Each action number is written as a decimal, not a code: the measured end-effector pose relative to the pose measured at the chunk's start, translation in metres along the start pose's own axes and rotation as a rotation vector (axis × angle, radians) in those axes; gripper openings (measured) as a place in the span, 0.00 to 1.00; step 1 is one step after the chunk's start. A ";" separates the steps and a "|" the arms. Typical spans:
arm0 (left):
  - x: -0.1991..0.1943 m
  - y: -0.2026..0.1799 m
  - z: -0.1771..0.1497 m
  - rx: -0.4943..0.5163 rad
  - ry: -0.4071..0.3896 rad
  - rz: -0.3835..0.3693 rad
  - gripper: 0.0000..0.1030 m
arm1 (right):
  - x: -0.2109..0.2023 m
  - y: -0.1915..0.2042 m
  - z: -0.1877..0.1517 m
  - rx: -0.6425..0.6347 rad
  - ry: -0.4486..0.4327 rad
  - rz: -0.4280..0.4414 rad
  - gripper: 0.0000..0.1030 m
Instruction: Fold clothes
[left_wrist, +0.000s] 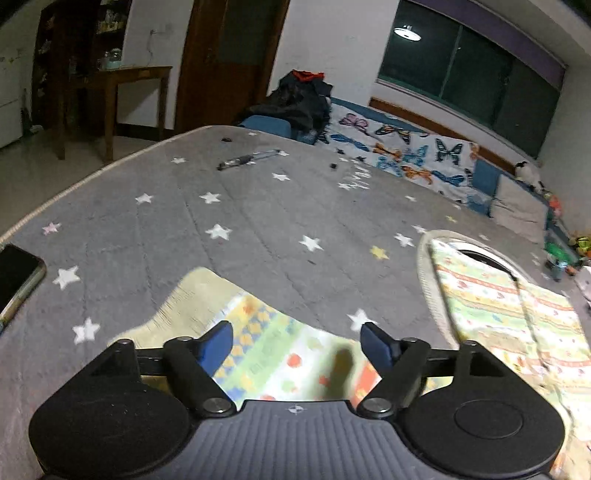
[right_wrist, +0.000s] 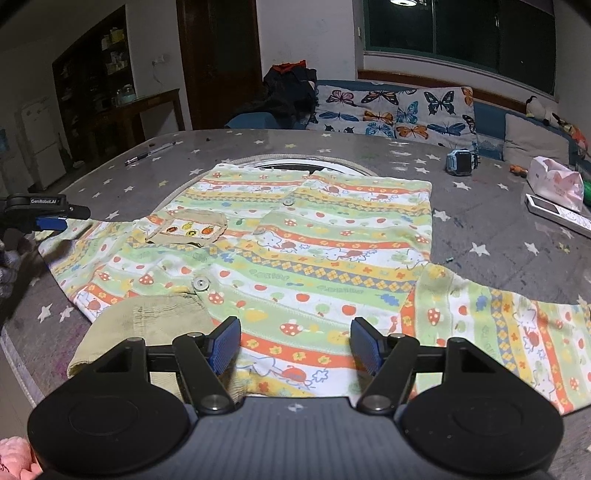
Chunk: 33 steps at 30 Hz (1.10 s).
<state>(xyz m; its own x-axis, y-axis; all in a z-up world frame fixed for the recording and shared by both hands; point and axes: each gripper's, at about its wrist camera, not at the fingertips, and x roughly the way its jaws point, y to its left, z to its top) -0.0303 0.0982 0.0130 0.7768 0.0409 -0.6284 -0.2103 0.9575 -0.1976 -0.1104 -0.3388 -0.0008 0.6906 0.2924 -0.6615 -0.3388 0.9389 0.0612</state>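
Grey star-print bed (right_wrist: 480, 229) carries everything, spreading ahead of and to both sides of each claw. Child's patterned shirt (right_wrist: 295, 236) lies face up and spread flat directly ahead of the right claw (right_wrist: 295, 343), collar at the far end, buttons down the middle, small chest pocket (right_wrist: 186, 230) ahead and to that claw's left. One sleeve (right_wrist: 498, 332) runs out to the right claw's right; the beige ribbed hem (right_wrist: 147, 325) sits just beyond its left finger. Right claw: jaws apart, blue pads (right_wrist: 225, 345) clear of the fabric, nothing between them but shirt lying below. Left claw (left_wrist: 297, 345): jaws wide apart, over the other sleeve (left_wrist: 258, 350), whose beige cuff (left_wrist: 184, 306) lies just ahead and left of it; no cloth pinched. Shirt body is ahead and to the left claw's right in its own view. In the right wrist view the left claw shows at the far left edge, at the sleeve end. Butterfly-print cover (right_wrist: 399, 107) far beyond both claws. Dark clothes pile (left_wrist: 299, 99) far ahead. Phone (left_wrist: 18, 280) at the left claw's left. White tissue pack (right_wrist: 554, 182) far right of the right claw. Blue watch (right_wrist: 460, 160) ahead-right. Pen (right_wrist: 149, 153) far ahead-left.
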 end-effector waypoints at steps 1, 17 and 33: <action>0.003 0.001 0.001 0.006 0.000 0.007 0.83 | 0.000 0.000 0.000 0.002 0.001 0.000 0.66; -0.024 0.018 -0.001 -0.034 -0.092 0.112 0.95 | -0.006 -0.006 0.000 0.009 -0.013 -0.011 0.66; -0.035 0.053 -0.019 -0.151 -0.095 0.217 0.55 | -0.007 0.002 0.001 0.003 -0.023 0.007 0.66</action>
<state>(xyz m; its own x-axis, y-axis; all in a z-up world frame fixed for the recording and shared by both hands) -0.0799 0.1423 0.0099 0.7545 0.2735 -0.5966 -0.4584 0.8701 -0.1810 -0.1153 -0.3393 0.0052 0.7027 0.3027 -0.6439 -0.3418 0.9373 0.0677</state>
